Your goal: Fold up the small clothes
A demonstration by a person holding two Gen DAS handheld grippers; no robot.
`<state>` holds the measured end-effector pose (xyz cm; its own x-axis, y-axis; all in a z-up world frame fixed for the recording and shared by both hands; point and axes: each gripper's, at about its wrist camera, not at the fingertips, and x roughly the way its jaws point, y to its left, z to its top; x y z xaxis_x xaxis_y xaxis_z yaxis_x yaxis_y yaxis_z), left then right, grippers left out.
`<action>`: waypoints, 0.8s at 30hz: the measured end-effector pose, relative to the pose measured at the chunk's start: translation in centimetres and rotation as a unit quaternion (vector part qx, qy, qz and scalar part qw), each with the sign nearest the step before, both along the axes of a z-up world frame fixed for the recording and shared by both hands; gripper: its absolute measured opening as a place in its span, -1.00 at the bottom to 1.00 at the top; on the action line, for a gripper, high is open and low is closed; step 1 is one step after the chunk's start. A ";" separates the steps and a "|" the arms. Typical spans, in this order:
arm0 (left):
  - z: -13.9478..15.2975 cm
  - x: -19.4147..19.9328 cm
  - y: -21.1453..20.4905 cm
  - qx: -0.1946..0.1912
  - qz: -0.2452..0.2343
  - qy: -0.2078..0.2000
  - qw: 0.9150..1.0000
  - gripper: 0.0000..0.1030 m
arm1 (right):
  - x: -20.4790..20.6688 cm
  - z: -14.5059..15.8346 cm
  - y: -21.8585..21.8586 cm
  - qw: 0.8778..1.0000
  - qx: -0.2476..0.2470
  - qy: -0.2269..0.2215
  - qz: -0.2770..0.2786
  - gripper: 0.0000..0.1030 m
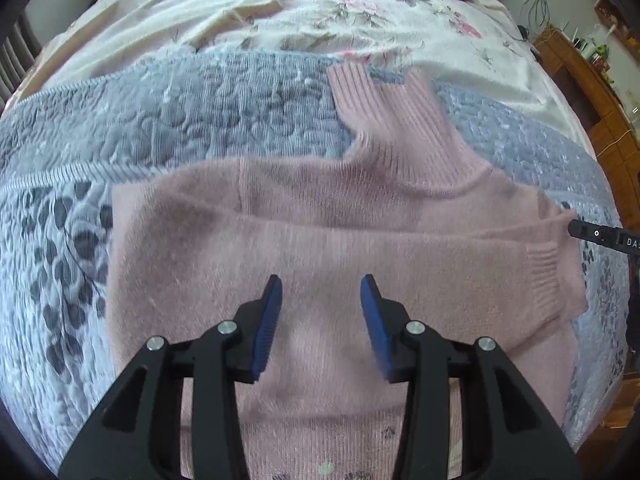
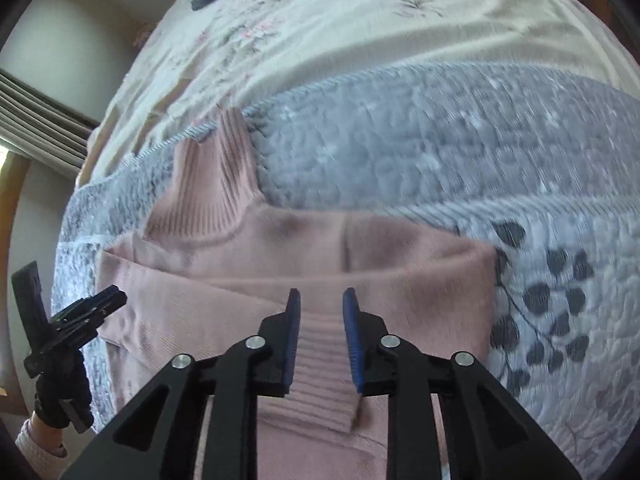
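Pink sweater [image 1: 320, 240] flat on bed, sleeves folded in, both grippers released above it.

Sweater lies on grey quilt [image 1: 200, 112], ribbed collar [image 1: 384, 120] pointing away from both cameras, long axis running collar-to-hem toward the person. Left gripper [image 1: 321, 312] hangs over mid-body, jaws apart, nothing held. Right gripper [image 2: 322, 332] has jaws apart over a ribbed sleeve cuff [image 2: 320, 368] lying across the chest; cuff sits right between its fingers, so right looks nearer for a grab. Contact with fabric unclear. Hem cut off under grippers; motion blur softens fold edges.
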<state>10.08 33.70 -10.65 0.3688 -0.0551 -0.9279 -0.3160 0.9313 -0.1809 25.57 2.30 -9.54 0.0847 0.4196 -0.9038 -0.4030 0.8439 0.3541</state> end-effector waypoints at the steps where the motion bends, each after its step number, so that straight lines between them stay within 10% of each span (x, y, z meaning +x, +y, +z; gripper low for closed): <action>1: 0.3 1.0 0.6 -0.008 0.006 -0.005 1.000 -0.09 | 1.0 0.3 1.2 1.000 0.011 0.001 0.007 -0.38; 18: -5.1 14.0 5.2 -0.152 0.032 0.034 0.987 -0.03 | 9.8 -6.3 15.2 0.994 0.049 0.067 0.064 0.16; 23: -5.9 15.4 5.4 -0.179 0.044 0.025 0.982 -0.05 | 11.1 -7.3 16.0 0.995 0.036 0.071 0.063 0.13; 24: -5.9 15.7 5.4 -0.178 0.044 0.023 0.983 -0.10 | 11.3 -7.3 16.0 0.995 0.041 0.073 0.062 -0.17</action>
<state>25.75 39.10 -16.56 0.3456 -0.3487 -0.8712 -0.4085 0.7799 -0.4742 36.89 18.32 -16.86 -0.1024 0.4906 -0.8653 -0.4411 0.7573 0.4816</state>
